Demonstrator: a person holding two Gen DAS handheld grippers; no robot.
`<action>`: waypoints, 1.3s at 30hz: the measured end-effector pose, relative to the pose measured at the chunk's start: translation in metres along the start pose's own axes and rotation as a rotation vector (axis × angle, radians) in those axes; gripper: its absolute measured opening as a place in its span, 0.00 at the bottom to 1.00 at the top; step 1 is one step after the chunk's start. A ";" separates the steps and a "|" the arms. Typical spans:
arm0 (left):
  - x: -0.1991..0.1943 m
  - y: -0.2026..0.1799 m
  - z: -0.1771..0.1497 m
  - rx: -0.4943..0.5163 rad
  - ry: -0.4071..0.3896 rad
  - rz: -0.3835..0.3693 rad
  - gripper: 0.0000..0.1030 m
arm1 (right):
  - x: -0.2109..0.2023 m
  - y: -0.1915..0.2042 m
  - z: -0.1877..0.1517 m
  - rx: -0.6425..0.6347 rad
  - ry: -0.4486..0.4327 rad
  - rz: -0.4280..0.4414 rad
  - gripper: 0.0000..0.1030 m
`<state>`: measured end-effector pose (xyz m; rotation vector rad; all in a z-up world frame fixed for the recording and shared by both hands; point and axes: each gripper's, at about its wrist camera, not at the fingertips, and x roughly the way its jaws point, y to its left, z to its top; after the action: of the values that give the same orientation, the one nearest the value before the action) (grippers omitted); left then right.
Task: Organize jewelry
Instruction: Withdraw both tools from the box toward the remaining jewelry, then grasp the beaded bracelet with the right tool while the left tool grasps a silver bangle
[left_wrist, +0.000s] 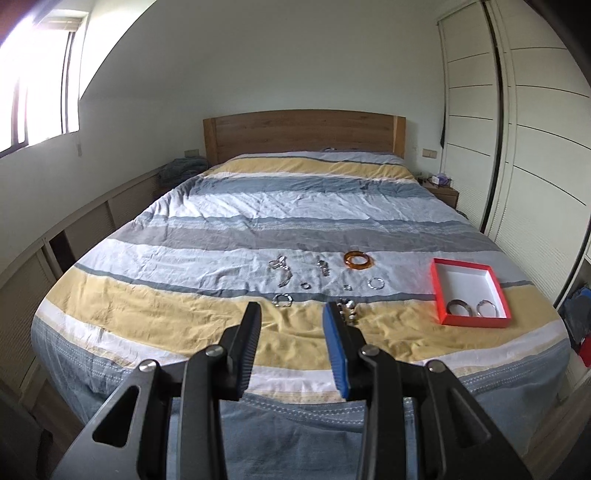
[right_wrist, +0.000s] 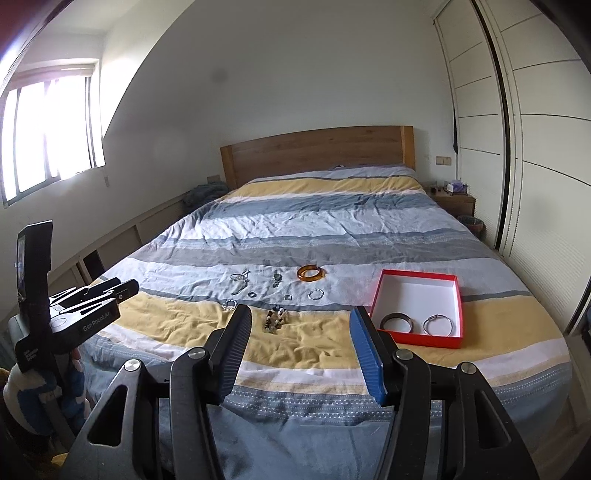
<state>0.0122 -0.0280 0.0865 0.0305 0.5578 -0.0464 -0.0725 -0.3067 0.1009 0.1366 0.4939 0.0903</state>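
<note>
Both grippers hang back over the foot of the bed (left_wrist: 177, 229), nothing held. My left gripper (left_wrist: 291, 314) has its jaws apart w/ only bedding between; the right gripper (right_wrist: 301, 317) stands wider, also empty.

Key relation: the beaded bracelet (right_wrist: 275, 319) lies just ahead of the jaws, on the yellow stripe. In the left wrist view it sits right at the blue finger's tip; in the right wrist view it's between the two fingers but further on. I judge left is nearer. It's strung out roughly front-to-back.

The red box (right_wrist: 417, 338) is off to the right, already w/ two bangles in it, so right is closer to that.

Only writing I can read: "GenRobot.AI" on the left gripper's body, seen in the right wrist view.
</note>
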 end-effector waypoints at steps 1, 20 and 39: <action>0.003 0.011 0.000 -0.013 0.006 0.015 0.32 | 0.004 0.000 0.001 0.000 0.006 0.006 0.53; 0.156 0.076 -0.012 -0.095 0.253 0.035 0.36 | 0.170 0.013 0.017 -0.037 0.262 0.128 0.53; 0.345 0.055 -0.011 -0.117 0.415 -0.076 0.35 | 0.380 0.026 -0.031 0.001 0.528 0.206 0.39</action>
<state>0.3012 0.0147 -0.1049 -0.0969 0.9755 -0.0822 0.2448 -0.2319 -0.0988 0.1649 1.0061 0.3326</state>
